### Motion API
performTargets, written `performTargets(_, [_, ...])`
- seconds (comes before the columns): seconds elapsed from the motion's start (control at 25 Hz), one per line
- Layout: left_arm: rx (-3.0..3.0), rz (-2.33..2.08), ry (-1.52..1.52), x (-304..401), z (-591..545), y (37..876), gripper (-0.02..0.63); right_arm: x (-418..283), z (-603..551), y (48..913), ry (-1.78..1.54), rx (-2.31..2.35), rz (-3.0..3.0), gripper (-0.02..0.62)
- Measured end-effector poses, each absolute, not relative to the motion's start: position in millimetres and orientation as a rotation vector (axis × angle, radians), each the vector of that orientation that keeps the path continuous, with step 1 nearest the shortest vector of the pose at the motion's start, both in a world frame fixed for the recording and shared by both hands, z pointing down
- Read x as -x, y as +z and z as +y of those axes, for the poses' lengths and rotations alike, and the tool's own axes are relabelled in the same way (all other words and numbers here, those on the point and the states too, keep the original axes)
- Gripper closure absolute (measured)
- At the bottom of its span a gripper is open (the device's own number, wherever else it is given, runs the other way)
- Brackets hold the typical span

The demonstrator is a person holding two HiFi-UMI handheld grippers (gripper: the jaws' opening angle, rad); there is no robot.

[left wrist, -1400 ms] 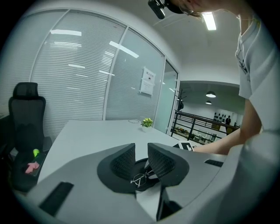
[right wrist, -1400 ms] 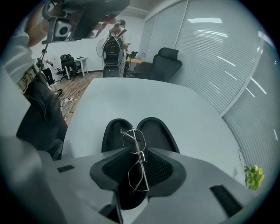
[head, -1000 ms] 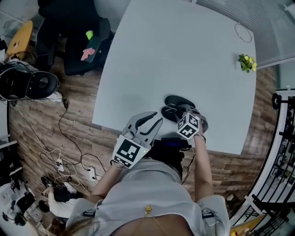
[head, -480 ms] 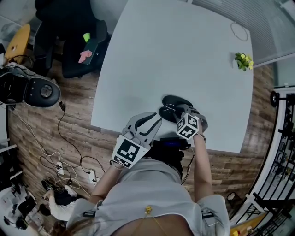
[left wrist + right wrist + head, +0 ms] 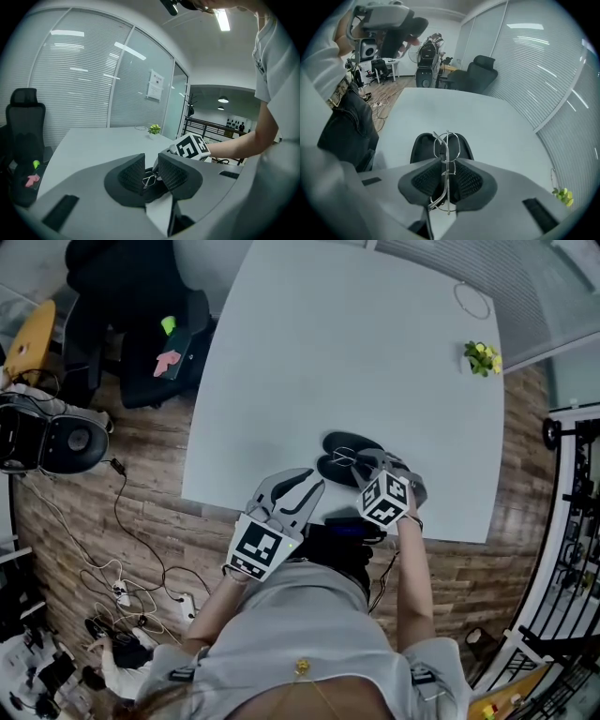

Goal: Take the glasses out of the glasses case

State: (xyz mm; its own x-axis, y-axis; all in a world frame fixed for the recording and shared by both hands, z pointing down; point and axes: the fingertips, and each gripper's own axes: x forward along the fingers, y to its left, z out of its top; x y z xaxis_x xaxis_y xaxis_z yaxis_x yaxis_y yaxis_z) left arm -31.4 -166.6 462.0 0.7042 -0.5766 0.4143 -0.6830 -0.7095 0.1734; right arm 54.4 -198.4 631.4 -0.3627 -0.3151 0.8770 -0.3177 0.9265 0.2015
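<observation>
Your right gripper is clamped on the thin silver wire-frame glasses, holding them edge-on over the open black glasses case. No view shows whether the frame is clear of the case. The case lies near the front edge of the pale grey surface, towards its right side.

Your left gripper hangs at 8 o'clock from the case, above the front edge of the surface. Its jaws stand slightly apart with nothing between them.

Surface: a small yellow-green potted plant sits in the far right corner, at 1 o'clock from the case, and a thin wire ring lies beyond it.

Room: wood-plank floor. Black office chair at 10 o'clock. Loose cables at 8 o'clock. Glass partitions with slatted blinds run behind the surface.
</observation>
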Motion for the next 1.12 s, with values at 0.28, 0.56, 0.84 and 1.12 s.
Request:
performTargets(0.28, [-2.619,-0.981,0.466,29,-163,459,0.502,-58,-198,597,-0.030,-0.499,-1.971,0.495])
performTargets(0.56, [-2.642,-0.964,0.466,25,-157,455,0.503,-59,-191,555,-0.059,-0.545,-1.994,0.494])
performTargets(0.84, [-2.671,-0.928,0.458,17,-151,451,0.502,-60,-181,520,-0.103,-0.579,-2.010,0.494])
performTargets(1.12, [-2.695,-0.902,0.464,14,-146,449,0.503,-57,-174,505,-0.140,-0.604,-2.008,0.495])
